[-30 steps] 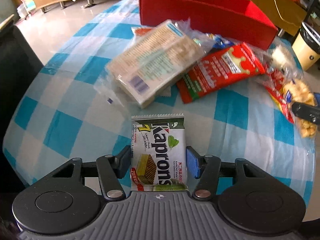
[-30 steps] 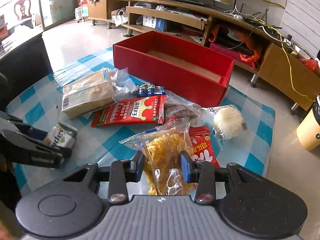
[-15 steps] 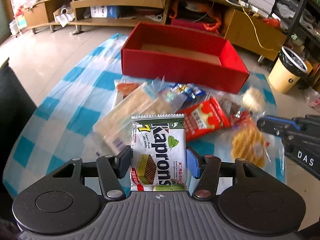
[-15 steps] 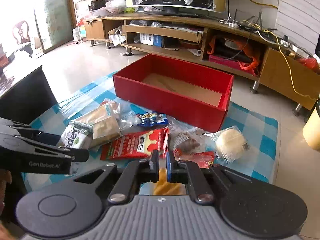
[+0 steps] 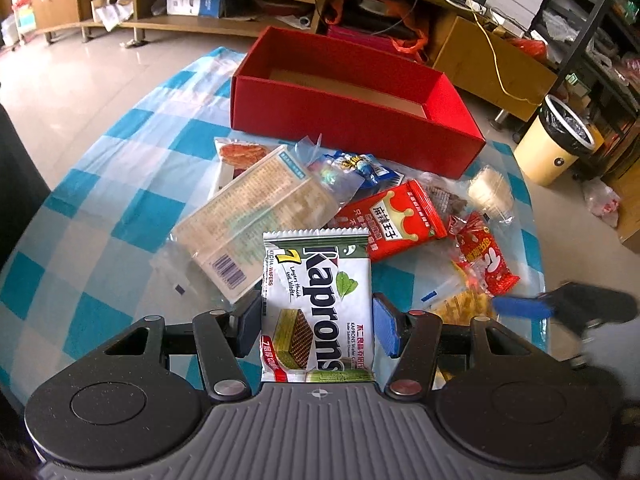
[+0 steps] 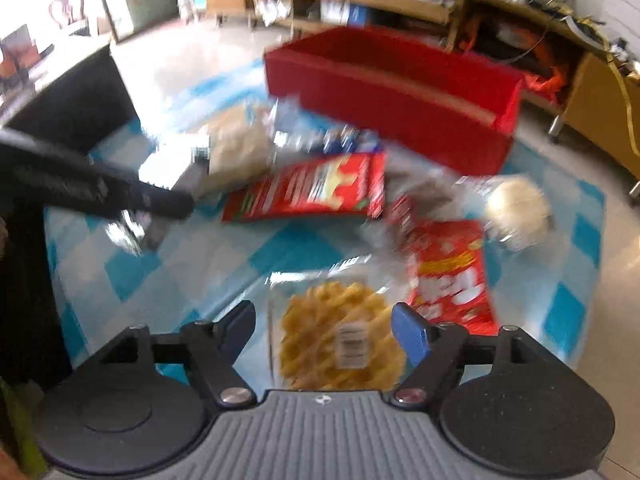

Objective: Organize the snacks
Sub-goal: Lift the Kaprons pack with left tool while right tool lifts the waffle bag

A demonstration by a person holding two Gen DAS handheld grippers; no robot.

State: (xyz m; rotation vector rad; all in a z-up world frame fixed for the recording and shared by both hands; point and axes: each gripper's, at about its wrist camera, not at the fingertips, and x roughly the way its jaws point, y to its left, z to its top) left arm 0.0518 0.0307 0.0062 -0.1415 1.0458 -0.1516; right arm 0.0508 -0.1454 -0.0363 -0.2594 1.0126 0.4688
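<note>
My left gripper (image 5: 316, 320) is shut on a white and green Kaprons wafer pack (image 5: 316, 292), held above the checked tablecloth (image 5: 120, 216). The open red box (image 5: 352, 108) stands at the table's far side, empty as far as I see. In the blurred right wrist view my right gripper (image 6: 326, 328) hangs low over a clear bag of yellow fried snacks (image 6: 336, 336). Its jaws are opening, and the bag lies between them without the pads pressing on it. The left gripper's fingers (image 6: 160, 200) reach in from the left there. The red box (image 6: 392, 96) shows behind.
Between me and the box lie a large cracker pack (image 5: 256, 220), a red packet (image 5: 396, 216), a small red packet (image 5: 484, 256), a blue candy wrapper (image 5: 360, 164) and a round white cake (image 5: 490, 194). A yellow bin (image 5: 560, 140) stands on the floor at right.
The left gripper has risen with the wafer pack and tilted up toward the box. The right gripper, pinched shut half a second ago, has dropped and spread its jaws around the yellow snack bag.
</note>
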